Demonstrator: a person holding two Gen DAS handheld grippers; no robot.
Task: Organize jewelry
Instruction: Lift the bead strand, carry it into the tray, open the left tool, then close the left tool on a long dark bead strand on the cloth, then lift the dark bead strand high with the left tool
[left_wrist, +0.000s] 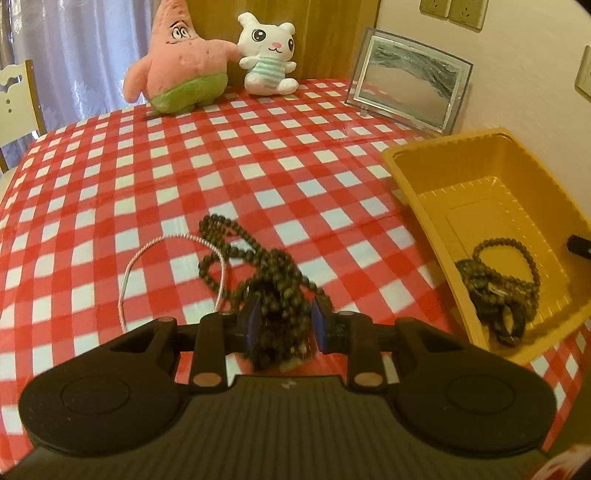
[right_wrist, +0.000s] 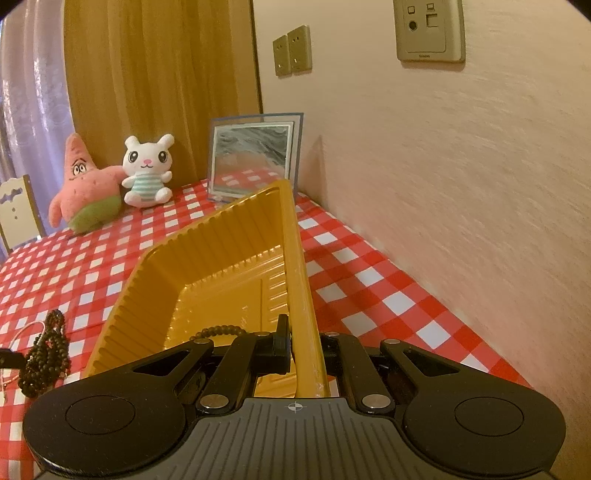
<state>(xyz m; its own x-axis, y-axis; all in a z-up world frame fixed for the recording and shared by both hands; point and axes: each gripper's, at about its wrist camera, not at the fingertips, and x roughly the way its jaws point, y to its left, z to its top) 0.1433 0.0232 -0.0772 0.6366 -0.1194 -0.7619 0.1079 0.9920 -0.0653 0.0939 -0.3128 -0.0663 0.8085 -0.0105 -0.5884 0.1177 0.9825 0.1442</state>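
Observation:
My left gripper (left_wrist: 284, 314) is shut on a bunch of dark beaded strands (left_wrist: 236, 251), which trail forward onto the red checked tablecloth (left_wrist: 258, 155). A thin pink-and-white cord loop (left_wrist: 147, 251) lies under and left of the beads. To the right stands a yellow plastic tray (left_wrist: 443, 155) with more dark bead bracelets (left_wrist: 506, 280) in its near corner. My right gripper (right_wrist: 301, 339) is shut on the tray's right wall (right_wrist: 299, 258). In the right wrist view a string of beads (right_wrist: 218, 329) shows inside the tray, and the held bunch (right_wrist: 48, 350) hangs at far left.
At the back of the table sit a pink star plush (left_wrist: 177, 62), a white bunny plush (left_wrist: 267, 55) and a glass picture frame (left_wrist: 406, 85). A wall with sockets (right_wrist: 428, 29) runs close along the right side. A chair (left_wrist: 18, 99) stands at the left edge.

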